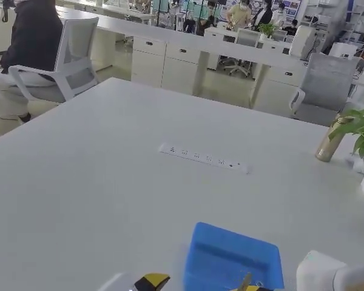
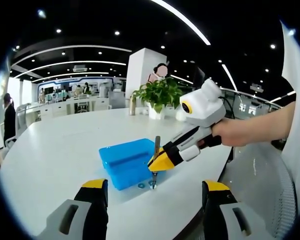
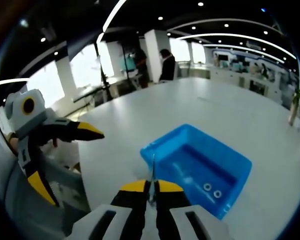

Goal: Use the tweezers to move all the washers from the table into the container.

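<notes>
Washers (image 2: 141, 185) lie under right claw's (image 2: 158, 163) tweezers (image 2: 156, 145), beside container (image 2: 121, 161).

- We are recording the left gripper (image 2: 155, 197) holding its two jaws wide apart.
- We are finding the right gripper (image 3: 150, 189) pressing its jaws together on the tweezers (image 3: 152, 167).
- We are noting, in the left gripper view, a hand (image 2: 235, 132) gripping the right gripper, its forearm extending level.
</notes>
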Tool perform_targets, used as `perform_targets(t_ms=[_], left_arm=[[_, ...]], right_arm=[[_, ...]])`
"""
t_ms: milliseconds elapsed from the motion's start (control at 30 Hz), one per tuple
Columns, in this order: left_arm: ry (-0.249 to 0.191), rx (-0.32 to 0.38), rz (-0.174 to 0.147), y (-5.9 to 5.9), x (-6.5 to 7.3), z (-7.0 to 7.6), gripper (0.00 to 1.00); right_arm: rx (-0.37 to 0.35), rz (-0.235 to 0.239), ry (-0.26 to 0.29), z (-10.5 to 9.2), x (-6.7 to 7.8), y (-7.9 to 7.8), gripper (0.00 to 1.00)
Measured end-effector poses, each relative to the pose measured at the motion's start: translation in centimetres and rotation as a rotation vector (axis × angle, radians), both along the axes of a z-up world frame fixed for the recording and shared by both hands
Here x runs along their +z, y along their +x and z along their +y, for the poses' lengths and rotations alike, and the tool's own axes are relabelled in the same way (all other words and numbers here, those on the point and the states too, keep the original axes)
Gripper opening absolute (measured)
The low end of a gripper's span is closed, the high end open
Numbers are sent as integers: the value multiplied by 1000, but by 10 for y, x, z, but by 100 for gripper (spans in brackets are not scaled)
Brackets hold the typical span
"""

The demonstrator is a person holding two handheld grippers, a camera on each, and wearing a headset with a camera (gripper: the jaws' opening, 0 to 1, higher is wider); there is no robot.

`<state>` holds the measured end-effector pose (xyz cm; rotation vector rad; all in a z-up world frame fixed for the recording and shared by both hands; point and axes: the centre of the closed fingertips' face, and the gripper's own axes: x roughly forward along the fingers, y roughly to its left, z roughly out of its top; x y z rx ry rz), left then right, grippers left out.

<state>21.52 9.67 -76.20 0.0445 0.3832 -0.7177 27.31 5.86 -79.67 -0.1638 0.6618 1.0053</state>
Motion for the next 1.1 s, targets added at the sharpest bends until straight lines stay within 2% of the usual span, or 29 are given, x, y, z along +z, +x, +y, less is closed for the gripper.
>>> perform_targets(t_ms=[367, 1100], left_arm=[[-2, 0, 5, 0, 0, -1, 77], [7, -7, 11, 0, -3, -1, 76]], right_arm=[[-17, -15, 38, -4, 15, 13, 2], [-49, -76, 104, -7, 55, 31, 2]])
